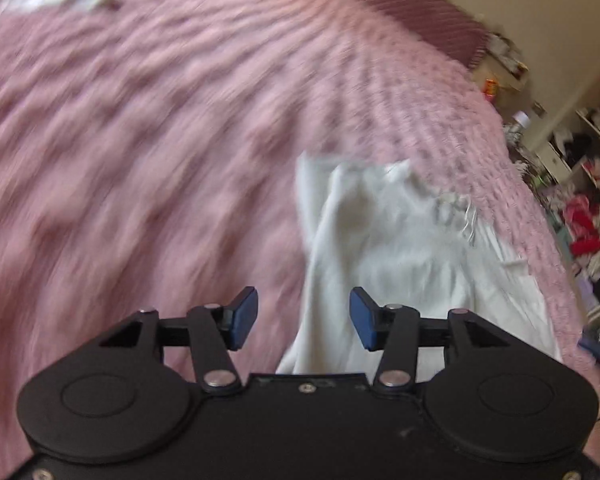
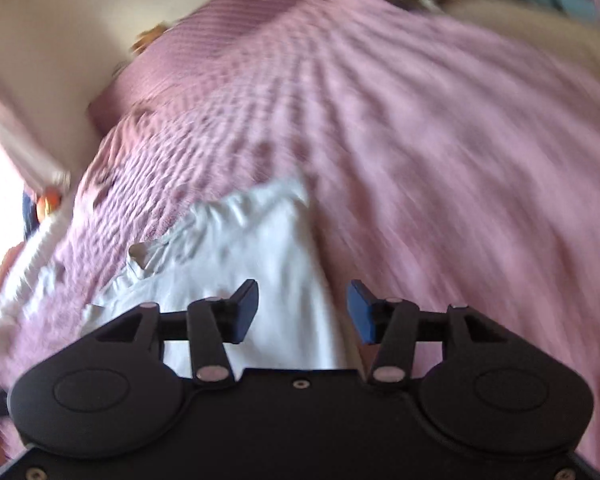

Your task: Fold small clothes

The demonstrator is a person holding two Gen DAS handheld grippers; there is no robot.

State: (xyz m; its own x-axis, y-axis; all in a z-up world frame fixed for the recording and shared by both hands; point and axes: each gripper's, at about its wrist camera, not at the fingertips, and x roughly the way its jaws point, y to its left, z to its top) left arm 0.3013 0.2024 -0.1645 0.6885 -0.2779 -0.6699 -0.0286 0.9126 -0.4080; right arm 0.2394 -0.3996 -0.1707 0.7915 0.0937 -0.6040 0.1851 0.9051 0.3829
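Lying rumpled on the pink bedspread [image 1: 140, 160], a white garment [image 1: 380, 248] is sitting beneath both grippers' fingers, left gripper [image 1: 304, 320] and right gripper [image 2: 303, 312] gaping wide, gripping nothing.

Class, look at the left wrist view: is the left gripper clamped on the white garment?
No. The left gripper is open, its blue pads set wide apart with the white garment lying unheld on the pink bedspread.

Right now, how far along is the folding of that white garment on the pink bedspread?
Done: nothing that shows; the white garment lies rumpled and unfolded on the pink bedspread. In hand: nothing; the left gripper and right gripper are both open, empty, above the cloth. Both views are motion-blurred. Left: grasp the edges, flatten it, then make every fold.
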